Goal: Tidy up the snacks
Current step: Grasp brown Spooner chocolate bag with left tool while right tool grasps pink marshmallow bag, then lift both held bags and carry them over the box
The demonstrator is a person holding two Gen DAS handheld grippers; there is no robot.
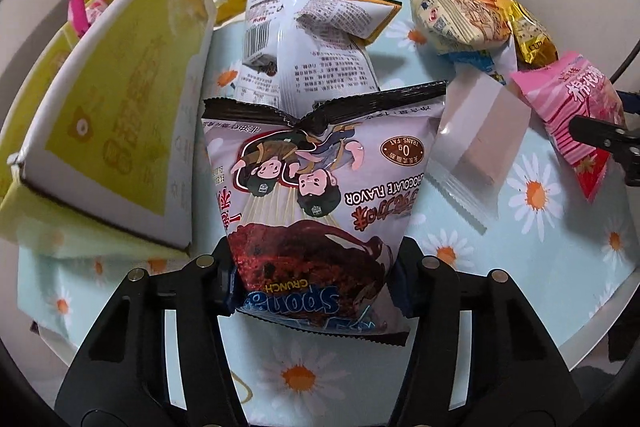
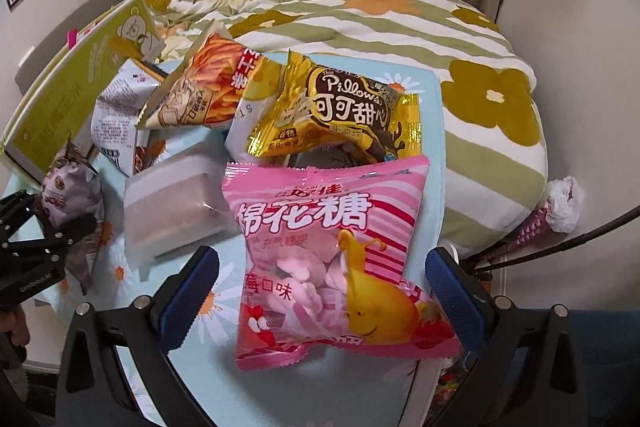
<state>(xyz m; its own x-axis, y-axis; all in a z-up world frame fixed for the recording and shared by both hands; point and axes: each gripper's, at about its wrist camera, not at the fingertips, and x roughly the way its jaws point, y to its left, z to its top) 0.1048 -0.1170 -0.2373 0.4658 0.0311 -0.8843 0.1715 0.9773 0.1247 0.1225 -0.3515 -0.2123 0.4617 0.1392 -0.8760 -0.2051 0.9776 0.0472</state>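
Note:
My left gripper (image 1: 314,273) is shut on the lower end of a chocolate Sponge Crunch bag (image 1: 320,187), held upside down; the bag also shows in the right wrist view (image 2: 70,195). My right gripper (image 2: 320,283) is open with a pink marshmallow bag (image 2: 340,259) lying between its blue pads (image 2: 188,291), not touching it; this bag shows in the left wrist view (image 1: 576,115). The yellow-green cardboard box (image 1: 112,99) stands at the left. On the table lie a white printed bag (image 1: 312,39), a fries bag (image 2: 204,87), a gold Pillows bag (image 2: 340,111) and a clear-wrapped cake (image 2: 172,211).
The small table has a light blue daisy cloth (image 1: 540,227). Behind it lies a green-striped floral duvet (image 2: 440,39). Curtains hang at the back. A pink packet (image 1: 80,15) sticks out behind the box. The table's right edge is close to the marshmallow bag.

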